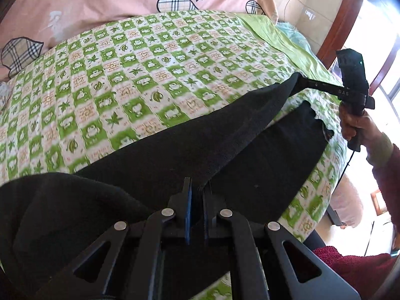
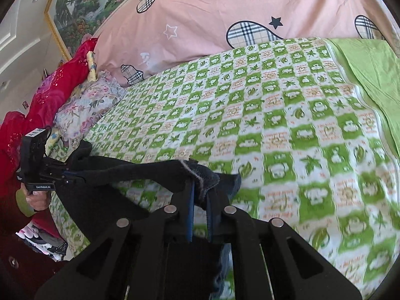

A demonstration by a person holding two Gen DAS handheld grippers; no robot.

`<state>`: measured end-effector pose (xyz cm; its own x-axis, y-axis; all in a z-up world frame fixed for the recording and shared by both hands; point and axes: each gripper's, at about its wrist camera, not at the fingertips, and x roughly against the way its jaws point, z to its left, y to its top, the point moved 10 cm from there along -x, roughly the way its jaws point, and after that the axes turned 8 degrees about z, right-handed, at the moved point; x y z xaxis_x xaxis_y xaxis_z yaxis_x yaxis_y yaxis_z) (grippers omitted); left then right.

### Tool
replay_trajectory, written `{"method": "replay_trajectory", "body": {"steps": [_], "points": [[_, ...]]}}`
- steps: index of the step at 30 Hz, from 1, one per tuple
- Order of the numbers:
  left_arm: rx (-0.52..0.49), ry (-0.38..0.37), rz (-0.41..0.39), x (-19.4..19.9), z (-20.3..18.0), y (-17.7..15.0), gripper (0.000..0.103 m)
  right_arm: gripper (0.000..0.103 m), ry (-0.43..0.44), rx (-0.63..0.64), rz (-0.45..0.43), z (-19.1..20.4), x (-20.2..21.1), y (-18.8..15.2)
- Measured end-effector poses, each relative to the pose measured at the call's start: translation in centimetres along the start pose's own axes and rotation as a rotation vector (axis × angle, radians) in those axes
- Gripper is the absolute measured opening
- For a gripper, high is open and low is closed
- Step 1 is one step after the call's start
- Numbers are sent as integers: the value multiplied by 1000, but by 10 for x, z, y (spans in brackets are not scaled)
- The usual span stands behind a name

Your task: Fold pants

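Black pants [image 1: 175,150] lie across the near edge of the bed, one leg lifted over the other. My left gripper [image 1: 197,190] is shut on the pants near the waist end. My right gripper [image 2: 200,190] is shut on the cuff of the upper leg; it also shows in the left wrist view [image 1: 300,80], holding that leg end up at the right. The lower leg [image 1: 287,150] rests flat on the bed. In the right wrist view the left gripper [image 2: 72,173] clamps the far end of the stretched pants [image 2: 140,172].
The bed has a green and white checked cover [image 1: 150,75] with a pink quilt [image 1: 100,0] behind it. A green sheet [image 2: 370,75] lies at the right. A floral pillow [image 2: 85,107] and red bedding [image 2: 57,92] sit at the left.
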<state>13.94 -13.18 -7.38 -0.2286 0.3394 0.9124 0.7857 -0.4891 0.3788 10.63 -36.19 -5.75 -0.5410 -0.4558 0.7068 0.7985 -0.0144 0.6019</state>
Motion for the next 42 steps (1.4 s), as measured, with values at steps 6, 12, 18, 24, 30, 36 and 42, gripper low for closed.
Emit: {"method": "replay_trajectory", "body": {"steps": [6,12,18,24,30,36,42], "points": [[-8,22,-34,12,-11,-13,5,9,-31,51,-42,18,21,-21],[-39,36,-42,14,-23,-30,5,9,-81,87,-22,26,32,-51],[-68,37,17,-14,-39,-56,5,3,-129,49,27,12,28,-79],[-85,61,48,-33,-43,-70,6,3,-146,40,49,16,24,-93],[-54,31,45,-30,-41,-74,14,3,-174,30,80,19,26,-105],[27,10,34,-14,-35,-83,49,16,-222,-59,58,12,44,-107],[196,29,-7,18,0,-93,55,46,-169,-91,-49,32,63,-91]]}}
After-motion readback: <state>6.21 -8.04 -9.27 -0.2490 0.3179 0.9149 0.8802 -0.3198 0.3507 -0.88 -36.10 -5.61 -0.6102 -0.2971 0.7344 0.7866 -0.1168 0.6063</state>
